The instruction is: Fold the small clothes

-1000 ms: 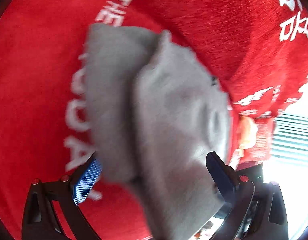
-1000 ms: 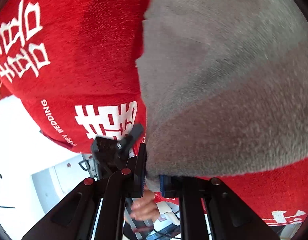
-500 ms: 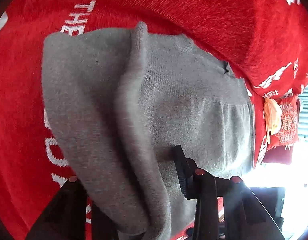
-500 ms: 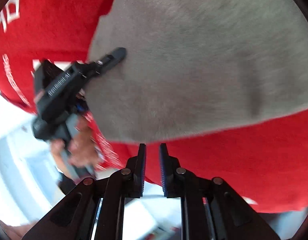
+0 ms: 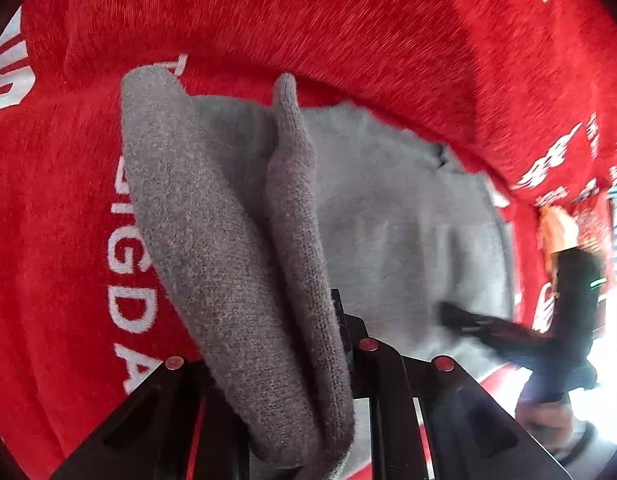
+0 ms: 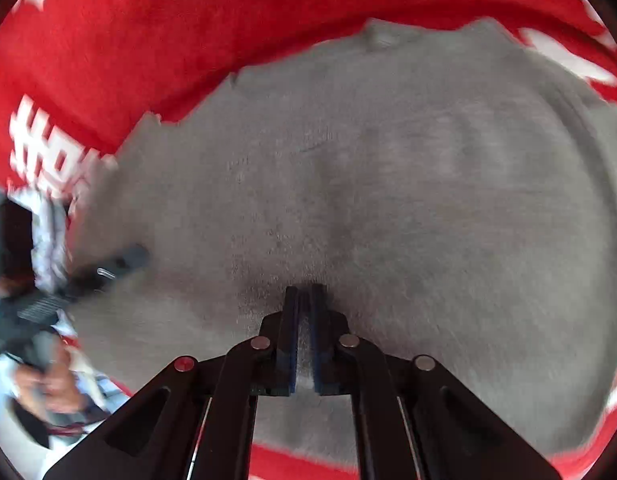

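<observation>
Left gripper (image 5: pixel 292 360): we saw its jaws closing with a thick roll of the grey garment (image 5: pixel 388 208) between them. The fabric filled the gap and hid the left finger, so we read it as a grasp on a bunched fold. That fold rose toward the camera as two ridges. The rest of the garment trailed away flat to the right.

Right gripper (image 6: pixel 304 308): its jaws were clenched, almost touching, with a thin sliver of grey knit caught between the blue pads (image 6: pixel 294 344). We took it as a pinch on the top layer near the garment's middle. The tips dug into the cloth, which dimpled and darkened around them.

The garment lay spread on a red blanket (image 5: pixel 348 32) with white lettering, and it filled most of the right wrist view. In the left wrist view the right gripper showed at the right edge, over the garment's near right corner. In the right wrist view the left gripper and the hand (image 6: pixel 48 384) holding it showed at the left edge.

Progress, our judgement: early to middle. One side was gathered and lifted, so a fold had started but was not laid down. Its outline was uneven, with a notched far-left edge. Left to do: carry the lifted side over, flatten it, and fold again. We could not tell what kind of garment it was.
</observation>
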Available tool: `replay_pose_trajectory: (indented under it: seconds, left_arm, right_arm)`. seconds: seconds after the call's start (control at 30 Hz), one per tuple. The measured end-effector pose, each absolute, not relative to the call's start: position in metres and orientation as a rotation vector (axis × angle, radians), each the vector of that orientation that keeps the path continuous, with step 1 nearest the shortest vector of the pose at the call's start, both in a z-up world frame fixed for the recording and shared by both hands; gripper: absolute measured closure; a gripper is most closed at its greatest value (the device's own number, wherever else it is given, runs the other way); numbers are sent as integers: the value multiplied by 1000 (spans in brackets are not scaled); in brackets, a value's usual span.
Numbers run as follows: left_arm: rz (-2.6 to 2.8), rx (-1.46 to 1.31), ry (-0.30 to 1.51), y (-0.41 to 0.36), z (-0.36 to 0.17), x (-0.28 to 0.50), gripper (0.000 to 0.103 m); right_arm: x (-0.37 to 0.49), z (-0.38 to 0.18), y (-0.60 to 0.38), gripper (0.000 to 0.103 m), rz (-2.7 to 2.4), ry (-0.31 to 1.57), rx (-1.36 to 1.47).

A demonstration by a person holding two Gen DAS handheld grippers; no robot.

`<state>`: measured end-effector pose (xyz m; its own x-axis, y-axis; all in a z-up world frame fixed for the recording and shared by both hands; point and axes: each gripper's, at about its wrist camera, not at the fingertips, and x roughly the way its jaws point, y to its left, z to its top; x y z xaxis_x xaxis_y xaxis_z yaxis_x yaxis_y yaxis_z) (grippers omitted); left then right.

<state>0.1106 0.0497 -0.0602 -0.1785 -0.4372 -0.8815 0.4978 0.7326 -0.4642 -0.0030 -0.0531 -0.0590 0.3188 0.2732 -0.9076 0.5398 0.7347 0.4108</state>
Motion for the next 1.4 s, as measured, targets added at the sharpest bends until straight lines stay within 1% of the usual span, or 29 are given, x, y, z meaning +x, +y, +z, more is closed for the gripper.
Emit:
replay_pose_trajectory:
  seconds: [0.1, 0.17, 0.37, 0.5, 0.63, 0.67, 0.7, 0.8, 0.83, 0.87, 0.9, 0.93, 1.0, 1.07, 1.1, 1.13, 1.2, 1.27, 1.37, 1.4]
  left_arm:
    - [-884, -45, 1524, 50, -36, 110, 86]
    - [-919, -62, 1503, 39, -19, 106, 86]
    - [-1037, -2, 1434, -28, 26, 72, 86]
    - [-1101, 160, 1357, -99, 44, 34, 86]
    - [-1143, 360, 1321, -160, 30, -11, 86]
    - [-1140, 412, 1321, -172, 20, -23, 86]
    - [-1127, 474, 1325, -183, 8, -35, 86]
    - [-1068, 622, 1329, -201, -20, -60, 84]
    - [-1055, 634, 1323, -205, -23, -64, 74]
    - [-1055, 625, 1321, -206, -22, -67, 66]
    - [-1073, 593, 1327, -205, -18, -68, 49]
    - [-1092, 565, 1326, -204, -15, -70, 40]
    - [-1116, 544, 1300, -205, -4, -74, 36]
    - [-1143, 549, 1273, -208, 5, -78, 36]
    - [-1167, 529, 1265, -212, 12, -79, 36]
    - [-1198, 494, 1261, -210, 21, -78, 36]
    - [-1236, 435, 1261, -212, 31, -75, 36]
    - [-1252, 438, 1260, -216, 39, -78, 36]
    - [-1171, 468, 1188, -215, 43, -79, 36]
    - [-1132, 441, 1193, -209, 43, -68, 36]
  right_arm:
    - [-4, -56, -58, 101, -185, 1264, 814]
    - [-15, -57, -69, 100, -143, 1253, 880]
    - [-55, -44, -108, 97, -102, 1199, 999]
    - [-103, -28, -154, 96, -163, 1088, 1100]
    - [-144, -41, -186, 96, -195, 1036, 1219]
    - [-154, -49, -193, 95, -206, 1040, 1250]
    - [-159, -54, -197, 92, -210, 1041, 1270]
    - [-174, -70, -206, 92, -216, 1044, 1319]
    - [-177, -73, -208, 92, -214, 1040, 1330]
    - [-182, -77, -209, 92, -209, 1034, 1346]
    - [-181, -80, -209, 92, -204, 1028, 1361]
    - [-183, -84, -210, 92, -198, 1021, 1376]
    - [-195, -88, -207, 92, -185, 1003, 1408]
    - [-197, -90, -209, 91, -180, 986, 1430]
    - [-199, -92, -210, 89, -177, 969, 1447]
    - [-204, -93, -215, 85, -171, 950, 1466]
    - [-210, -97, -223, 81, -166, 925, 1498]
    - [-221, -103, -232, 81, -165, 897, 1550]
    - [-238, -108, -244, 79, -171, 816, 1646]
    - [-243, -110, -246, 73, -170, 785, 1679]
